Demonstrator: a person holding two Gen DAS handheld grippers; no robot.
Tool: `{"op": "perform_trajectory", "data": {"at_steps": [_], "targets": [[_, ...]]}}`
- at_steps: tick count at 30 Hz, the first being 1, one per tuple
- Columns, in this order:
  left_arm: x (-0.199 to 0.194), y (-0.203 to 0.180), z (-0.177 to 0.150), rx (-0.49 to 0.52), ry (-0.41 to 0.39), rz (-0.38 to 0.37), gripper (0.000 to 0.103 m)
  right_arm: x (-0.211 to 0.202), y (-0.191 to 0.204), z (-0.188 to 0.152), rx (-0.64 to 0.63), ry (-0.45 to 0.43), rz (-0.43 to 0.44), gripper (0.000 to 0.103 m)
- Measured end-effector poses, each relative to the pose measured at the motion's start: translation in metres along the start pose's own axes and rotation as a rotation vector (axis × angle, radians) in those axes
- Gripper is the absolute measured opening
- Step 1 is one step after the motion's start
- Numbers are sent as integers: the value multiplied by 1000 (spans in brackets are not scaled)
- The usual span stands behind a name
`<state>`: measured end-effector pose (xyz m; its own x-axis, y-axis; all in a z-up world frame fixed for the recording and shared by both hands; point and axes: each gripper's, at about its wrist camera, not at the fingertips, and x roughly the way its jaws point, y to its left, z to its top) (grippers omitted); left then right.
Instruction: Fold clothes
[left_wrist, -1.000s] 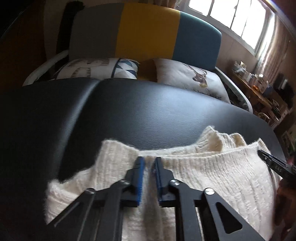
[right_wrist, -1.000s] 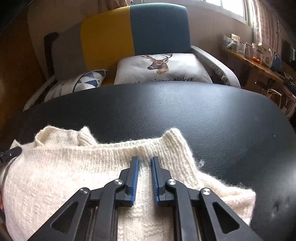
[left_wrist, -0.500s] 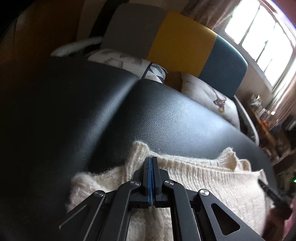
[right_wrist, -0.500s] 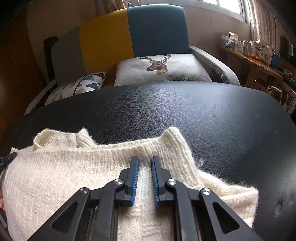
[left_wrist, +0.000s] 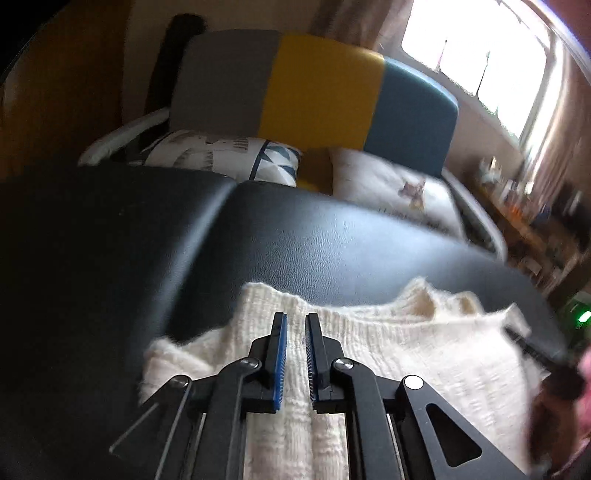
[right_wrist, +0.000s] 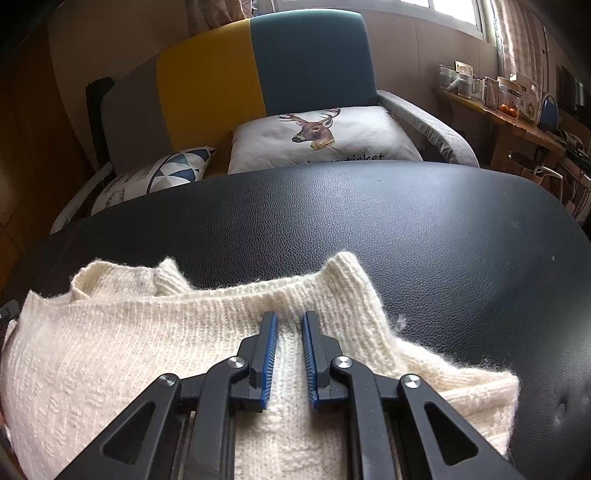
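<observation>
A cream knitted sweater lies bunched on a black padded table. My left gripper hovers over its ribbed left edge. Its jaws are opening, a narrow gap shows knit behind them, and the pads do not press on it. My right gripper sits at the sweater's right ribbed edge, with a ridge of knit pinched between its blue pads. The right gripper's dark tip shows at the far right of the left wrist view, blurred.
Behind the table stands a grey, yellow and teal sofa with a deer cushion and a triangle-pattern cushion. A cluttered wooden shelf runs along the right wall under the windows. Bare black padding stretches beyond the sweater.
The left gripper closed fully half a second ago and now shows a gap again. Its view swung left, then back toward the sofa. The right gripper and the sweater edge in it stayed put.
</observation>
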<state>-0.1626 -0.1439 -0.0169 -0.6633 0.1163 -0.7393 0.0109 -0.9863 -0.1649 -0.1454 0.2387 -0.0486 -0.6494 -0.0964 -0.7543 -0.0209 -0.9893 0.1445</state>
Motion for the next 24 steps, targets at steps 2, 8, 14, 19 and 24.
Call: {"op": "perform_trajectory", "data": {"at_steps": [2,8,14,19,24], "targets": [[13,1,-2,22,35,71,10,0,0,0,-1,0,-1,12],[17,25,-7,-52,9,81,11,1,-3,1,6,1,9,12],[21,12,-6,20,10,152,11,2,-3,2,-1,5,1,12],[1,-2,-1,87,35,149,21,-6,6,14,-34,90,-14,17],[-35,-9,-12,106,-42,110,47,-52,24,2,-10,6,38,20]]}}
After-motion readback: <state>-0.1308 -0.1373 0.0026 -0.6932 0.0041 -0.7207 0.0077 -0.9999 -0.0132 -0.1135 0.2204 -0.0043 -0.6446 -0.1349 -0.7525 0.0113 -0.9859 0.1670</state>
